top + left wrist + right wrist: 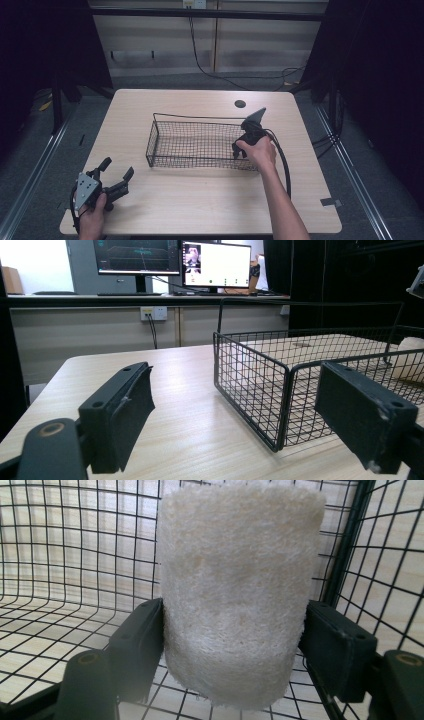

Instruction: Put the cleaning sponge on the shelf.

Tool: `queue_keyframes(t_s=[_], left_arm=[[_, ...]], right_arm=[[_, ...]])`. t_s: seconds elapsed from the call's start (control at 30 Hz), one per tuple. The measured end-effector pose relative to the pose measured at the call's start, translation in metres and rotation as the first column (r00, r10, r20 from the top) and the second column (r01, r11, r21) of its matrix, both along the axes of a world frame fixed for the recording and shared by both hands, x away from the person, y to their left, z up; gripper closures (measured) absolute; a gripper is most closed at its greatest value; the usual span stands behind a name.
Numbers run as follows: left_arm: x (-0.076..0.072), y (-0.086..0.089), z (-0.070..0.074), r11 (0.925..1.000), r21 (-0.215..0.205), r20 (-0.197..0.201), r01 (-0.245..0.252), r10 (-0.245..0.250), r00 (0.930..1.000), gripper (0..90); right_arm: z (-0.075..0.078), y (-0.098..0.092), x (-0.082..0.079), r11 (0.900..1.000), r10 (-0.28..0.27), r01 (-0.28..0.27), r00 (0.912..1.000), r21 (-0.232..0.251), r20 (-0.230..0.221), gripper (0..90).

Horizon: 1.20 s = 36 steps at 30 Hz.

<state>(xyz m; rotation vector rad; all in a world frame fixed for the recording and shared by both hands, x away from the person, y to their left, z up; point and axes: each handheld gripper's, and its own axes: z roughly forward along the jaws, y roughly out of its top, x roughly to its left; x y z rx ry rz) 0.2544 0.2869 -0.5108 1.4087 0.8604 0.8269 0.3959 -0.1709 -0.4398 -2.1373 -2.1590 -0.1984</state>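
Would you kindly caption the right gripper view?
Right tongs clamp a pale loofah pad inside the wire basket.

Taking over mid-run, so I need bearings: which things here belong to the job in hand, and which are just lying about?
In the job:
- loofah sponge, clamped in the right gripper
- wire basket, which the right gripper reaches into

Lying about:
- left gripper, open, idle beside the basket
- two monitors on the far desk
- loose cable on the floor behind the table

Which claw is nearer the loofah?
Right. The right claw grips the loofah inside the basket; the left claw rests open on the table, outside the basket's near left corner.
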Motion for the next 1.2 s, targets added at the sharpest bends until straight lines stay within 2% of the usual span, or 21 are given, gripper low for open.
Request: queue_keyframes(t_s=[0.53,1.1,1.2], left_arm=[[0.0000,0.0000,0.0000,1.0000,0.000,0.000,0.000,0.000,1.0000,15.1],[0.0000,0.0000,0.0000,1.0000,0.000,0.000,0.000,0.000,1.0000,15.3],[-0.0001,0.0001,0.0000,1.0000,0.003,0.001,-0.004,0.004,1.0000,15.3]], right_arm=[[-0.0037,0.0060,0.0012,0.999,0.020,-0.021,0.9996,-0.028,-0.019,27.8],[-0.0024,0.0070,0.0011,0.999,0.040,-0.040,0.9991,-0.004,-0.013,14.4],[-0.0006,0.0075,0.0006,0.998,0.057,-0.058,0.9982,-0.010,-0.017,15.4]])
